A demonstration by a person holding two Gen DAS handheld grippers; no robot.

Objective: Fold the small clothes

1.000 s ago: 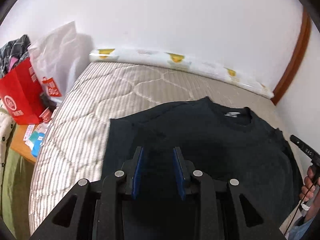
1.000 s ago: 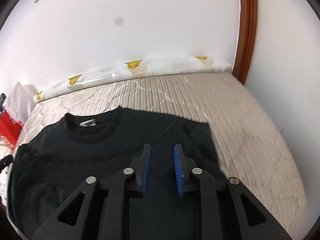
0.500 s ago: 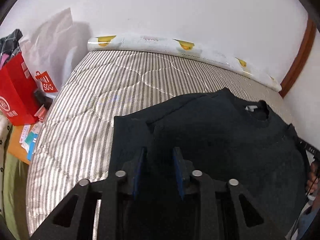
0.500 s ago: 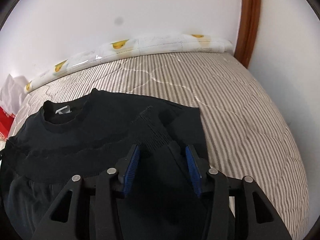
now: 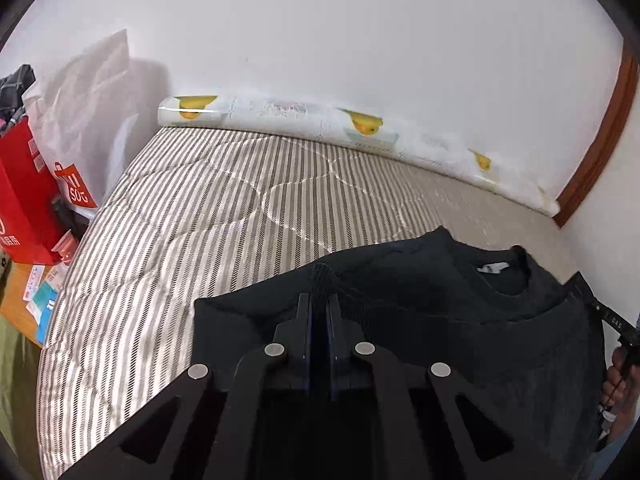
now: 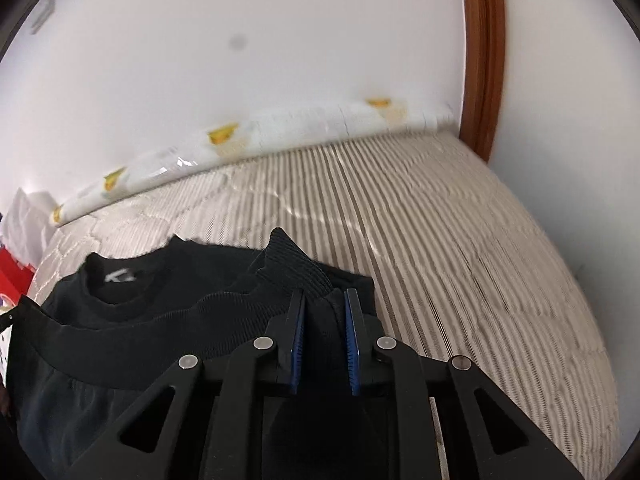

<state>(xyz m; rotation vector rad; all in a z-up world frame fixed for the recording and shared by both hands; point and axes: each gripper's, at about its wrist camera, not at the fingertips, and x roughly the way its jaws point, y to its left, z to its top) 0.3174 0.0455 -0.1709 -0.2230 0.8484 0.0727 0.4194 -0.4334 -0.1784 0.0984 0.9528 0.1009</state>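
One black sweater (image 5: 460,320) lies spread on the striped mattress (image 5: 208,216), its neck opening with a small white label turned toward the far wall. Both lower corners of the garment are pinched. The left gripper (image 5: 319,304) has just been closing, and its blue pads now stand almost together with a thin ridge of ribbed fabric clamped between them and sticking up past the tips. The right gripper (image 6: 325,300) has likewise just been closing; its pads press on a thicker bunch of the ribbed hem (image 6: 292,264), which rises in a peak above the tips. Along the mattress's far edge, against the white wall, lies a long white roll printed with yellow ducks (image 5: 360,136). Beside the bed on the left stand a red paper bag (image 5: 24,200) and a white plastic bag (image 5: 88,92).
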